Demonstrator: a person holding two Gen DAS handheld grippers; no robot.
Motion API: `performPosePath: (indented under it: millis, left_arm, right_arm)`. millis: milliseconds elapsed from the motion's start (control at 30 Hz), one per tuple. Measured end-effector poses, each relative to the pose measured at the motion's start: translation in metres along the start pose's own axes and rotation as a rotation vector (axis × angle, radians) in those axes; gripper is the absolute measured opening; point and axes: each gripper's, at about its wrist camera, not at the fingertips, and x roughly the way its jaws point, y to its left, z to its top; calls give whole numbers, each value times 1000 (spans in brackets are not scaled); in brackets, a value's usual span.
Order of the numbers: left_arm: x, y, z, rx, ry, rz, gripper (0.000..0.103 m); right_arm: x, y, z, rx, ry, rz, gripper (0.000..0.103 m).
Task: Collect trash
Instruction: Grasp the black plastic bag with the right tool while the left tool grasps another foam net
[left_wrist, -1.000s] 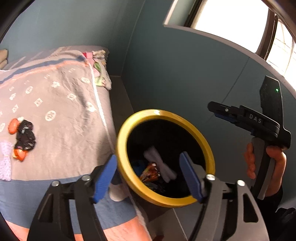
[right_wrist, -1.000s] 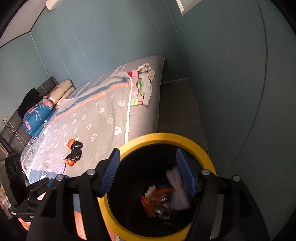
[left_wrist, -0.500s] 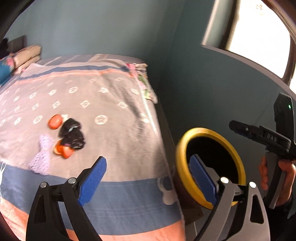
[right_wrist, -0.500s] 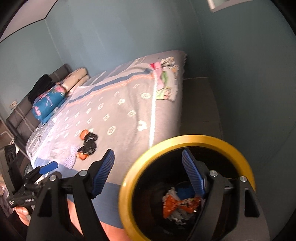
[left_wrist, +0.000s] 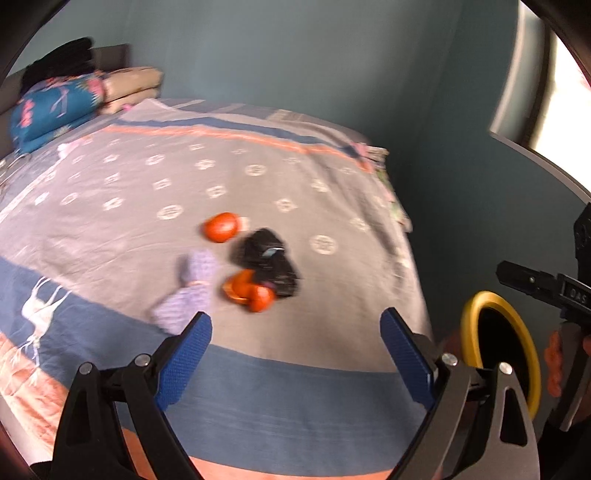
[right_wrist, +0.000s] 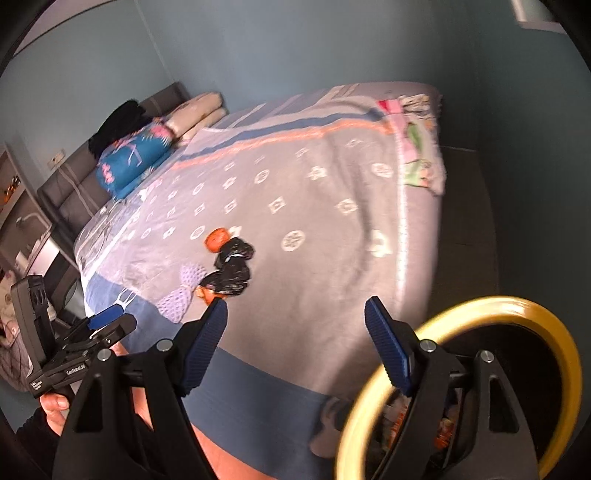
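Trash lies on the bed: an orange piece (left_wrist: 220, 226) (right_wrist: 217, 239), black crumpled wrappers (left_wrist: 266, 259) (right_wrist: 232, 271), another orange piece (left_wrist: 249, 290) (right_wrist: 205, 293) and a lilac knitted item (left_wrist: 190, 290) (right_wrist: 183, 287). A yellow-rimmed bin (left_wrist: 511, 350) (right_wrist: 480, 314) stands beside the bed at the right, with wrappers inside. My left gripper (left_wrist: 295, 360) is open and empty, held short of the trash. My right gripper (right_wrist: 295, 345) is open and empty, beside the bin's rim. Each gripper shows in the other's view: the right one (left_wrist: 546, 288), the left one (right_wrist: 74, 354).
The bed has a grey patterned blanket (left_wrist: 184, 177) (right_wrist: 314, 177) with blue and pink stripes. Pillows and a blue cushion (left_wrist: 55, 107) (right_wrist: 136, 158) lie at the head. A teal wall runs close along the right side. A window (left_wrist: 554, 92) is at upper right.
Both grippers have swung left, away from over the bin toward the bed. The trash pile now sits centred ahead of the left gripper. Both stay open.
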Motion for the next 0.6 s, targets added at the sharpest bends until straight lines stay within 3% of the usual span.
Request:
performPosePath:
  millis: [300, 600]
  left_arm:
    - [22, 64, 3, -61, 26, 97, 89]
    - [60, 104, 6, -101, 90, 134, 89]
  right_arm:
    - [93, 56, 27, -56, 129, 48, 74]
    - [196, 101, 47, -119, 288, 44, 73]
